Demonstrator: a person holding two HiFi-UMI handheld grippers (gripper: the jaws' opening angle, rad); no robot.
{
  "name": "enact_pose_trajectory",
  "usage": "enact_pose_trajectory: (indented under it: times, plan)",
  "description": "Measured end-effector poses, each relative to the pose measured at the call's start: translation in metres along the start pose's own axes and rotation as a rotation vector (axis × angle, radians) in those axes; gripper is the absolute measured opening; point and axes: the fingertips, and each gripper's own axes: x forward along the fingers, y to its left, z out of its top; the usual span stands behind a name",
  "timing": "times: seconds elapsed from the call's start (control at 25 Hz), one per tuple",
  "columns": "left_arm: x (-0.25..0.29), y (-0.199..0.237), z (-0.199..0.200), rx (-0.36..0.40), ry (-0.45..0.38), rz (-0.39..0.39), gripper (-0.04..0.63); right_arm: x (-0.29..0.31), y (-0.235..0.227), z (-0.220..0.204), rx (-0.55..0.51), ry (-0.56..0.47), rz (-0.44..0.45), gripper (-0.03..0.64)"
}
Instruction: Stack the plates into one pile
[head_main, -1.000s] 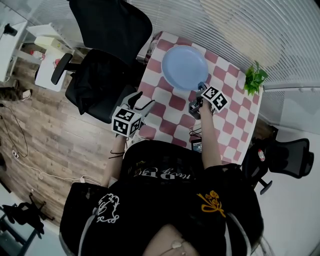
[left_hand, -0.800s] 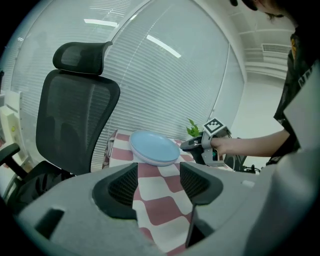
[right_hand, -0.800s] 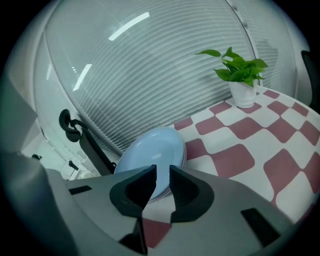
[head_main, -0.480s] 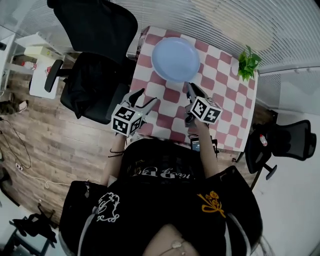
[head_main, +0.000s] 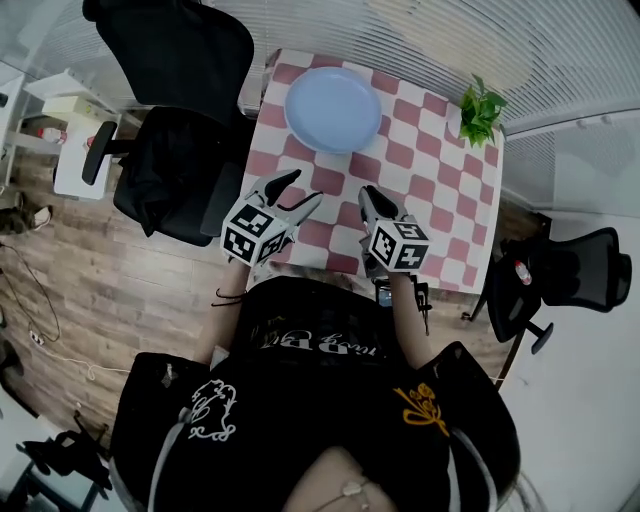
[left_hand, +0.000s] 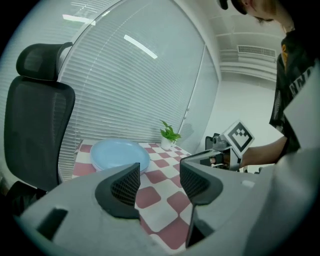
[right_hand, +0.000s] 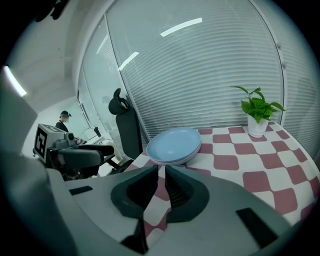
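Well, from the head view, the pale blue plates sit in one pile at the far left corner of the tabletop, which has a red and white checked cloth over it. From the right tongs' view more than one rim shows under the top plate, so they are nested one on another. From where the person stands the pile is at about eleven o'clock, and a small green plant in a white pot stands at about one o'clock, near the far right corner and well apart from the plates. The left tongs are held over the near left edge of the tabletop, pointing toward twelve o'clock; their two halves stand clearly apart with nothing between them, only the cloth and the pile showing beyond. The right tongs are held beside them at three o'clock, over the near part of the tabletop; they are almost together, with just a thin slit left, and nothing is caught in it. Neither pair touches the plates. A black office chair stands off the tabletop's left side at about ten o'clock.
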Motion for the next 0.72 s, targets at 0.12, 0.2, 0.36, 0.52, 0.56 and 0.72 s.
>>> enact_pose_trajectory:
  times: [0.12, 0.2, 0.36, 0.52, 0.56, 0.72]
  plan:
    - [-0.001, -0.021, 0.005, -0.011, -0.028, -0.006, 0.259, -0.013, 0.010, 0.000, -0.045, -0.014, 0.038, 0.043]
    - [0.000, -0.036, 0.006, -0.018, -0.045, 0.001, 0.258, -0.026, 0.018, -0.002, -0.093, -0.020, 0.071, 0.043]
    - [0.008, -0.076, 0.006, -0.035, -0.073, 0.023, 0.254, -0.062, 0.024, -0.013, -0.160, -0.035, 0.139, 0.043]
    - [0.011, -0.128, 0.006, -0.016, -0.115, 0.044, 0.138, -0.106, 0.017, -0.028, -0.191, -0.057, 0.188, 0.043]
    - [0.012, -0.141, 0.004, -0.010, -0.121, 0.052, 0.132, -0.117, 0.015, -0.033, -0.195, -0.063, 0.199, 0.043]
    - [0.010, -0.190, -0.013, 0.010, -0.115, 0.097, 0.124, -0.157, 0.005, -0.056, -0.205, -0.074, 0.247, 0.043]
